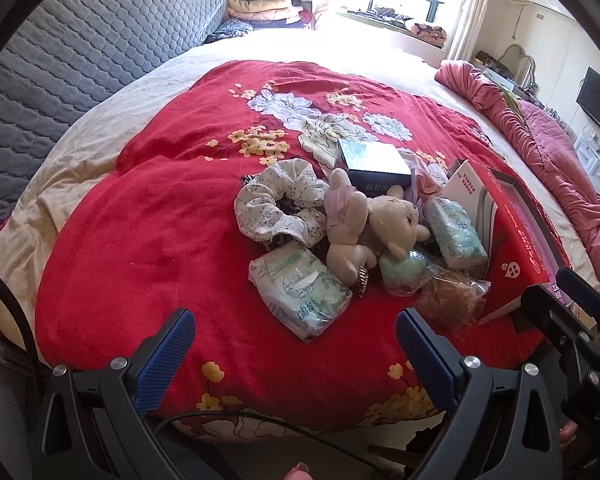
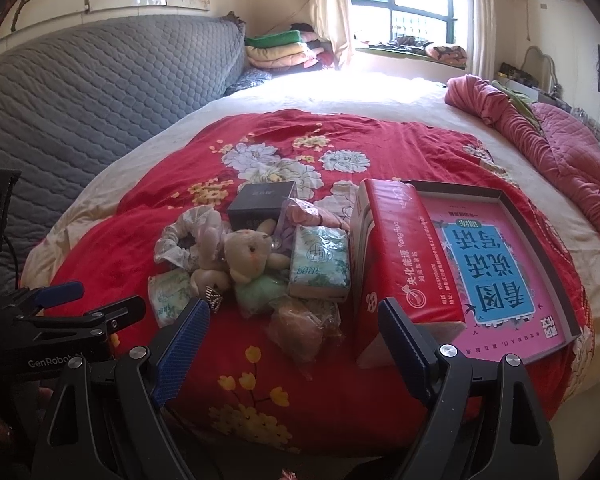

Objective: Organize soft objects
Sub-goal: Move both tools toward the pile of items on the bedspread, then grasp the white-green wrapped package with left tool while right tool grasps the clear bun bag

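We are at the very start of the sorting, as we judge it: nothing has been lifted, and the soft things lie heaped together on the red floral plush blanket (image 1: pixel 148 240) beside the shallow dark-rimmed tray with a pink and blue printed sheet in it (image 2: pixel 496 256), which we take to be the likely place to put them. Our left gripper (image 1: pixel 296 344) hangs with its blue pads spread wide and nothing between them, just short of the near green-and-white soft tissue pack (image 1: pixel 300 292). Our right gripper (image 2: pixel 292 336) is likewise spread and empty, its right finger in front of the upright red cardboard box (image 2: pixel 404 260) that stands against the tray's left edge. In the heap, the cream plush bear (image 1: pixel 384 220) lies on its side, touching the white floral fabric scrunchie (image 1: pixel 276 208), a pale green fluffy thing in clear wrap (image 1: pixel 400 268) and a brown bagged item (image 1: pixel 448 300) (what that is we cannot tell). A second tissue pack (image 2: pixel 320 260) lies beside the red box, and a dark small box (image 2: pixel 260 200) sits behind the bear. The next move, we think, calls for choosing one soft item, most easily the near tissue pack, lowering the pads astride it and squeezing gently so the wrapper does not slip.
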`<state>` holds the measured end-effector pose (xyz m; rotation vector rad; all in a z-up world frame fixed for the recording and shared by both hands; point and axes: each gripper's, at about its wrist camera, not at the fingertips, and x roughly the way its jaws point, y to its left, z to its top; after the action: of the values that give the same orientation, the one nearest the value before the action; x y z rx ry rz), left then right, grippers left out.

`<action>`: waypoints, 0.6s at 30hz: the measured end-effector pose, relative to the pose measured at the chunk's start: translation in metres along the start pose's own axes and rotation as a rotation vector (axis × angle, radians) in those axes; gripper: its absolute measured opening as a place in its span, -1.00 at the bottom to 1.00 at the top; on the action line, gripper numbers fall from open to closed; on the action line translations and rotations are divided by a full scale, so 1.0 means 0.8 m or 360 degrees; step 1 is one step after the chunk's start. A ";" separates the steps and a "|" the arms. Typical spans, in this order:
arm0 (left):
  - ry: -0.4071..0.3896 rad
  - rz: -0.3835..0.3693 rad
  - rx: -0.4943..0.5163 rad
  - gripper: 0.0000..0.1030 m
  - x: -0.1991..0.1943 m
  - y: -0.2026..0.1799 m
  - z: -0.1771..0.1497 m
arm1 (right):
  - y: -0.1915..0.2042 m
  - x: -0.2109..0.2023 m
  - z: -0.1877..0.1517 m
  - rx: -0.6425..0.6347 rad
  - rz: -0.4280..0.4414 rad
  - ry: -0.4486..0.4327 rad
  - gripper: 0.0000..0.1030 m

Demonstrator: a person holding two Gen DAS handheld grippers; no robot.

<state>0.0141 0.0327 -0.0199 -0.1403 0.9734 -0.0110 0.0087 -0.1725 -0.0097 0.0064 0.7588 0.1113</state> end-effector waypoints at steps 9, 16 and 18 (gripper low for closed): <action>0.0057 -0.0016 -0.0033 0.96 0.016 0.006 0.004 | 0.002 0.016 0.010 -0.0018 -0.0014 0.0037 0.68; 0.0114 -0.0023 -0.0079 0.96 0.035 0.014 0.011 | 0.006 0.028 0.016 -0.0051 -0.0029 0.0056 0.68; 0.0147 -0.0032 -0.0093 0.96 0.044 0.015 0.011 | 0.006 0.031 0.017 -0.0060 -0.0034 0.0063 0.68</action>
<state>0.0407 0.0430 -0.0451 -0.2045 1.0651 -0.0078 0.0356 -0.1645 -0.0163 -0.0398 0.7963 0.1056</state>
